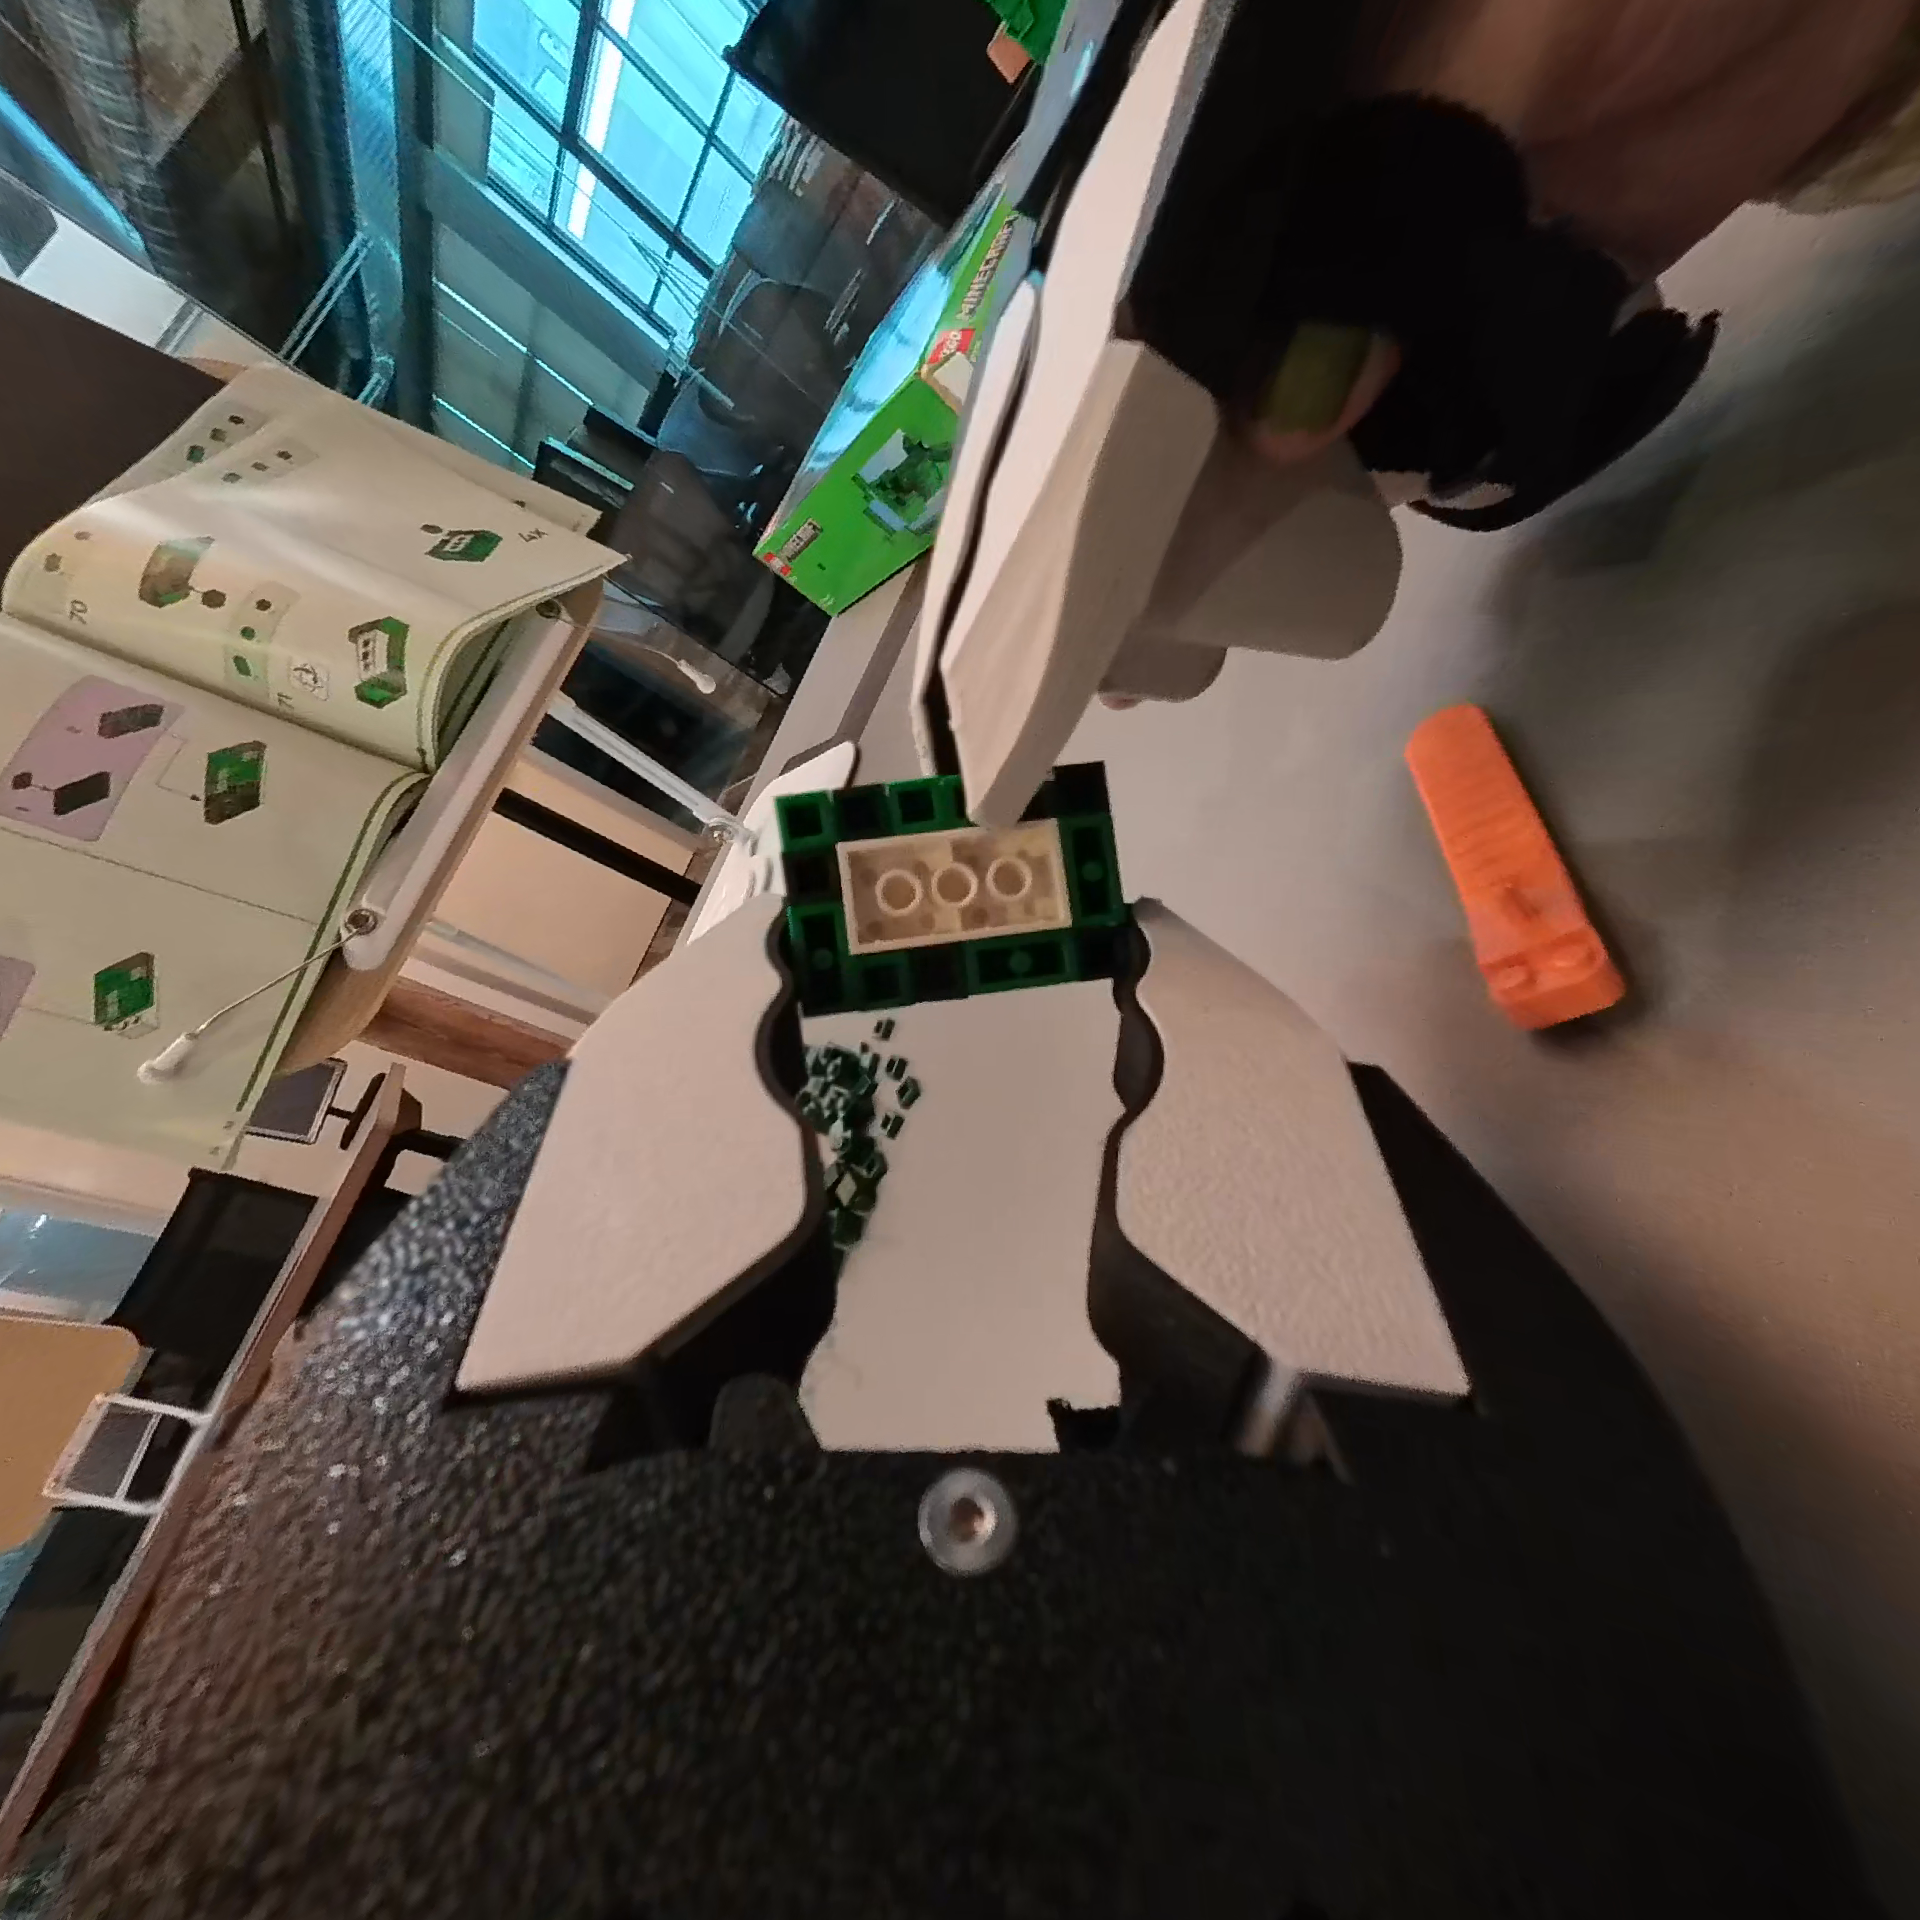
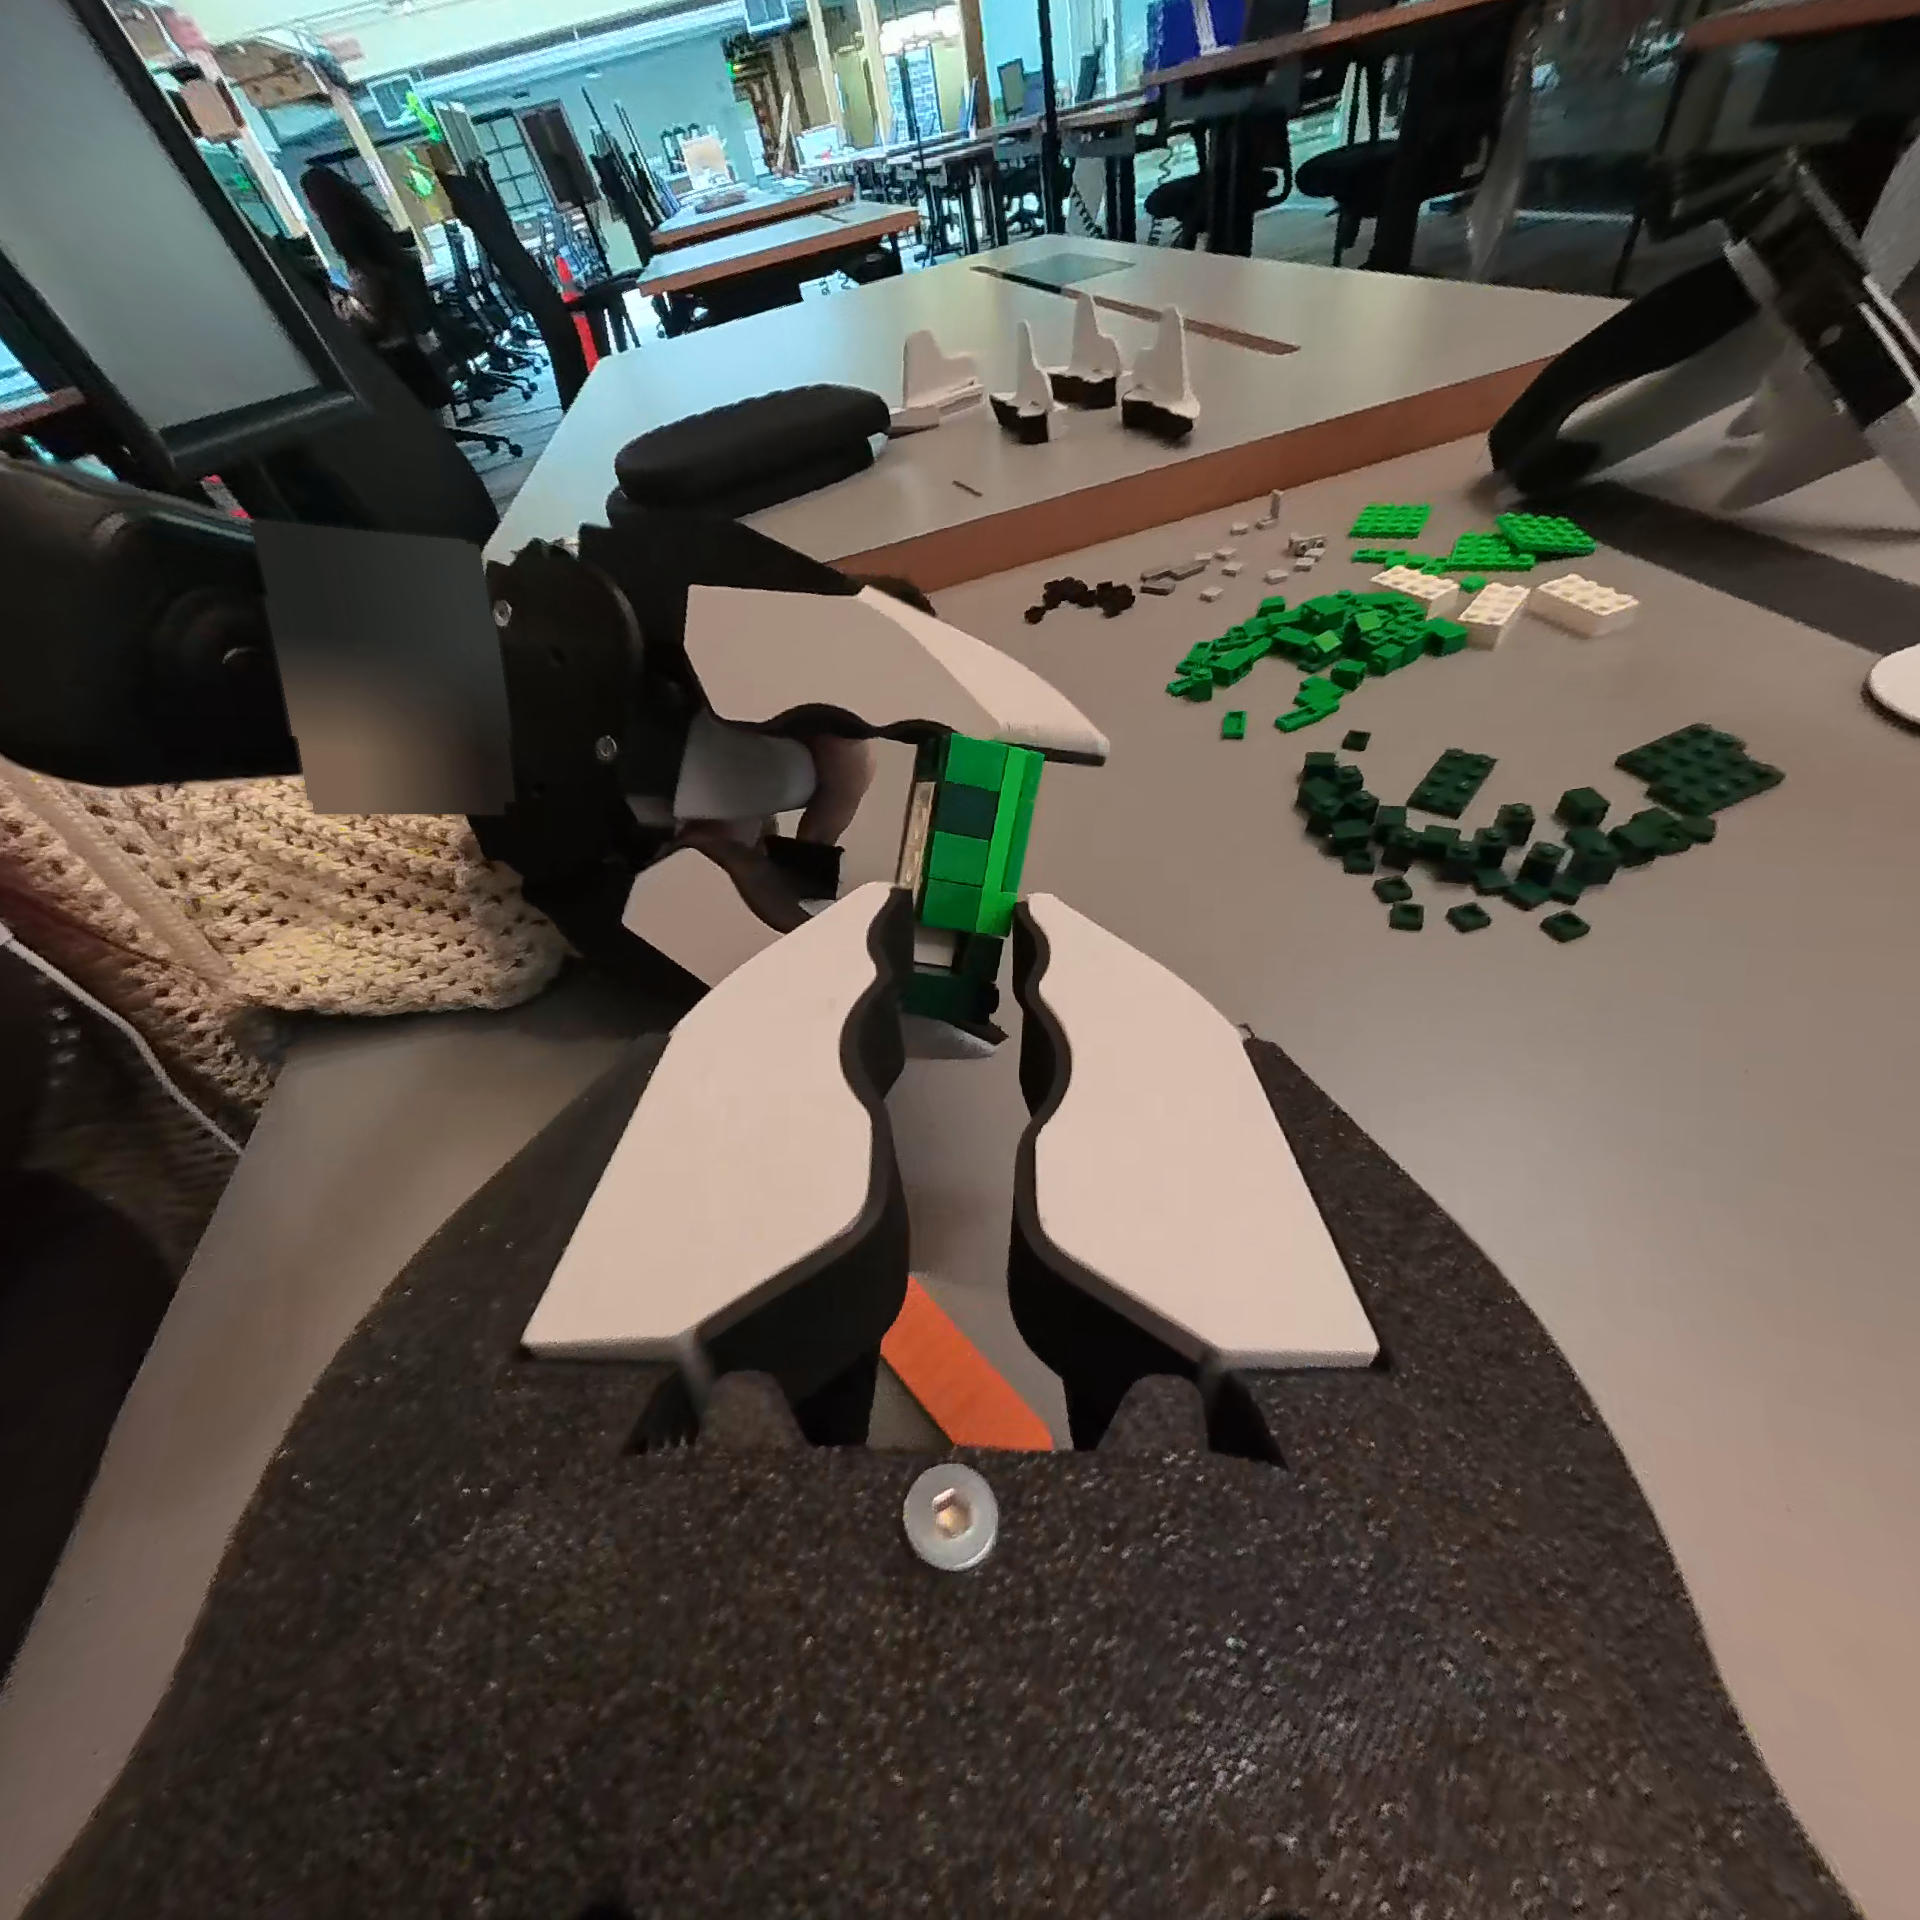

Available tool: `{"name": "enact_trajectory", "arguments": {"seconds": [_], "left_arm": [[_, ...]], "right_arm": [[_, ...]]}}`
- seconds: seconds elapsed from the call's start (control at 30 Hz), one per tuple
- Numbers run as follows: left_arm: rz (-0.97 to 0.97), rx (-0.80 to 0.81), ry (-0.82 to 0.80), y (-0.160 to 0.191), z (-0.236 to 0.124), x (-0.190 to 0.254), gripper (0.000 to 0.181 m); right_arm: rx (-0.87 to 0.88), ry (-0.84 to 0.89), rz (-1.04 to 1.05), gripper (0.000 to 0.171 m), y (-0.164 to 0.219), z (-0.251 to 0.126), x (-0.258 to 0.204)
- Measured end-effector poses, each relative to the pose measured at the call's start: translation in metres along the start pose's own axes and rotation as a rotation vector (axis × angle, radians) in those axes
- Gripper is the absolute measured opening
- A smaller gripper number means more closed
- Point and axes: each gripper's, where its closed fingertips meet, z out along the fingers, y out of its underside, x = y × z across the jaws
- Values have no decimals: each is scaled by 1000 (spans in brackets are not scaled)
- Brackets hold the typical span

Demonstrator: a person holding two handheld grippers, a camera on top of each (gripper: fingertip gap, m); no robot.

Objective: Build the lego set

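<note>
Presently the left gripper point(image 1: 956, 935) clamps the green assembly point(image 1: 951, 883) underside-out, steadying it while the right gripper point(image 2: 951, 914) pinches its edge.

room: open office | grey tabletop point(image 2: 1558, 1091) | desk rows point(image 2: 790, 223), black chairs point(image 2: 1340, 171) | tall windows point(image 1: 623, 135)

Grey worktop point(image 2: 1558, 1143) under hand-held gripper. Cream knitted fabric point(image 2: 343, 904) left of it. Black padded rest point(image 2: 748, 442) ahead-left on neighbouring desk point(image 2: 831, 353). White spare finger parts point(image 2: 1081, 379) standing farther ahead on that desk. Office chairs and tables point(image 2: 779, 234) far behind. Dark monitor point(image 2: 156, 229) upper left.
</note>
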Motion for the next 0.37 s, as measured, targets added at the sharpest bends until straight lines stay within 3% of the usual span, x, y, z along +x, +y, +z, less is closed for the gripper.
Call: {"name": "enact_trajectory", "arguments": {"seconds": [0.37], "left_arm": [[0,30,24,-3,-1,3,57]], "right_arm": [[8,-72,105,20,1,-2,-3]]}}
